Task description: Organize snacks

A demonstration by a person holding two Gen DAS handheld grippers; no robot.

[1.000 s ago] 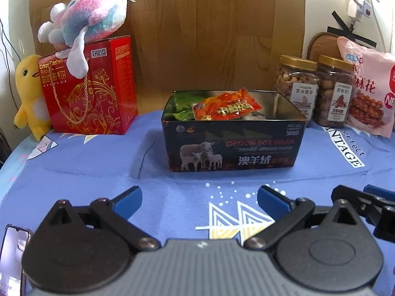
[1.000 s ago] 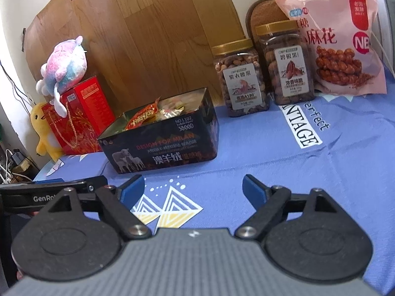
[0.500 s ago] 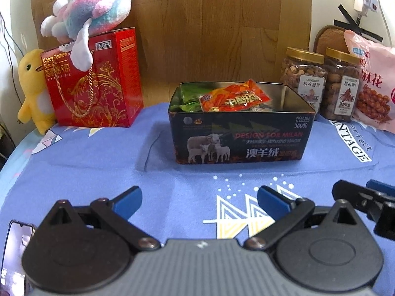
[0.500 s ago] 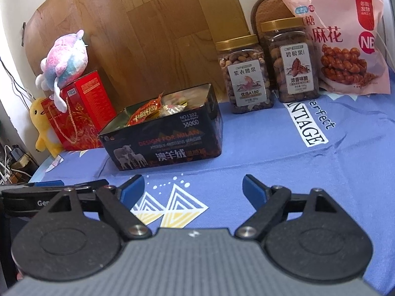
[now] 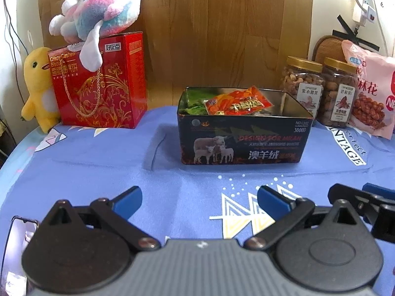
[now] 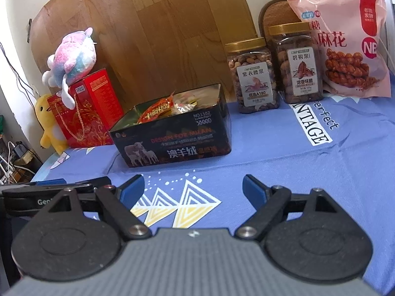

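Snack-filled tin point(image 5: 244, 138); both grippers agape

Lighting: even, moderately bright indoor light, source not visible. Shadows: soft and short beside the tin box point(image 5: 243, 138) on the blue cloth point(image 5: 98, 172). Glare: faint sheen on the pink snack bag point(image 6: 345, 42). Sharpness: centre fairly crisp, slight softness overall. Distortion: strong fisheye bowing, dark vignetted corners in both views.
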